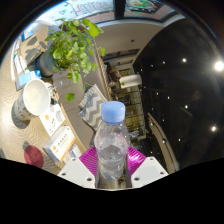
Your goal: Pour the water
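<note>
tool (112, 168) pinching a clear plastic water bottle with a pale blue cap (112, 140), both purple pads (89, 160) pressed to its sides. held upright, cap seemingly on, so no pouring yet by the look of it. off to the left beyond the tool, a white mug (36, 97) on the bench (62, 125), likely the target. farther out, a green leafy plant (72, 45).

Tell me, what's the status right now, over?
Gripper fingers shut on clear water bottle, blue cap on, upright. White cup off to the side by the plant. No pouring yet. Path looks clear.
</note>
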Demonstrator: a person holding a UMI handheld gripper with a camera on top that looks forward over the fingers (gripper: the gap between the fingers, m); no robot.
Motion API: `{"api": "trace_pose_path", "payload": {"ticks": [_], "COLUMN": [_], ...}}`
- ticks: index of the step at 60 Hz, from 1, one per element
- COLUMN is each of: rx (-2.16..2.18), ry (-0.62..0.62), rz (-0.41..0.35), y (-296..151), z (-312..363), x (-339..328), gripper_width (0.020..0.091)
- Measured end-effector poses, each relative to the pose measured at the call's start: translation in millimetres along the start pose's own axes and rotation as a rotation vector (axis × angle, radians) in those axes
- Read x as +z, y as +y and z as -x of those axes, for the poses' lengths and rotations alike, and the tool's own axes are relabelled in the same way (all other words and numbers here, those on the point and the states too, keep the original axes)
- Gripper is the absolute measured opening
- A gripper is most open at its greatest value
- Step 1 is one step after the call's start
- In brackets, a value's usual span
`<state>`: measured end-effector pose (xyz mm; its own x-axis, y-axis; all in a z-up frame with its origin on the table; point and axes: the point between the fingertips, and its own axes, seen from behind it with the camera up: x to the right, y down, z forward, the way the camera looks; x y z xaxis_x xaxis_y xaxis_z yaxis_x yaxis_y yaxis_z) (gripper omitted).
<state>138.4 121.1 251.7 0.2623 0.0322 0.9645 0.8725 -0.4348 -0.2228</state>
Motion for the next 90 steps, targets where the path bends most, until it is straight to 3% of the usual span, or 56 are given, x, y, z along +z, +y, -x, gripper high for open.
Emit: {"api": "trace_pose_path", "payload": {"ticks": [11, 23, 36, 48, 60, 76, 90], "rx": [-0.412, -0.677, -0.673, -0.285, 0.321, 1.015, 1.14], "ry": [0.04, 0.059, 0.03, -0.036, -0.187, -0.522, -0.657], "rz": [-0.042, -0.058, -0.044, -0.042, -0.08, -0.046, -0.01], "y": [-42.6, -53.2, -51.4, -46.7, -37.0, 1.7, 18.0], "z": [37.1, 59.7, 66.0, 37.8, 11.6, 79.5, 150.1], "x": [11.8, 17.5, 14.3, 2.4, -20.2, -34.7, -27.8], "gripper_width": [0.0353, 0.0352, 0.0353, 0.0354, 0.0357, 0.0356, 0.0358]}}
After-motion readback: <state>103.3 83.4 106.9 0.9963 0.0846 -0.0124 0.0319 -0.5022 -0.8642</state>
